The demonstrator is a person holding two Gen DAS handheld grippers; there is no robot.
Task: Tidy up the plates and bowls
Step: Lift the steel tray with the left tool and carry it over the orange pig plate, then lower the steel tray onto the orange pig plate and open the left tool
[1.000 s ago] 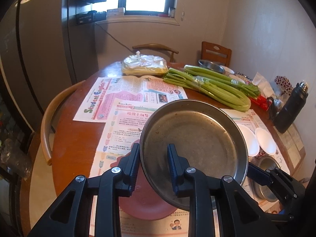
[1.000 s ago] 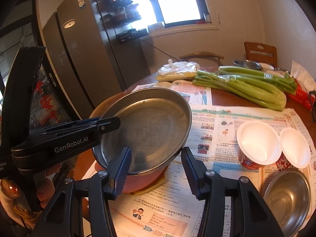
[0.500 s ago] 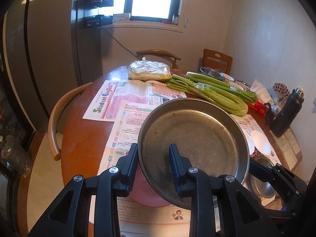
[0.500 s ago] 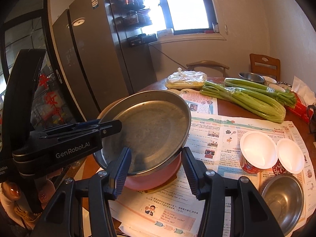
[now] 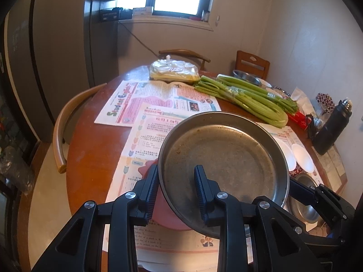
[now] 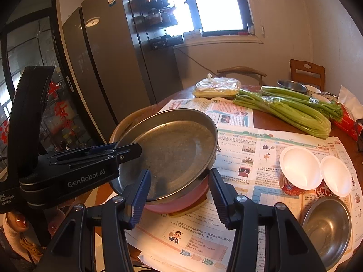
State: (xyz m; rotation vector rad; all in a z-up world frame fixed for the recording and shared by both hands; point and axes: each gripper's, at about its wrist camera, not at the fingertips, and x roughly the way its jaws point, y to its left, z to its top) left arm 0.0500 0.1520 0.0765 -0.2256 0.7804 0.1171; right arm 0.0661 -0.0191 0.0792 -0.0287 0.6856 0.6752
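i have the left gripper (image 5: 175,190) narrow, pads astride the near rim of the steel plate (image 5: 223,156), its jaws having just eased apart. the plate sits tilted on the pink bowl (image 6: 181,200). risk: the loosened pinch lets it slide off. the right gripper (image 6: 179,192) hangs empty, part-open, just beside.
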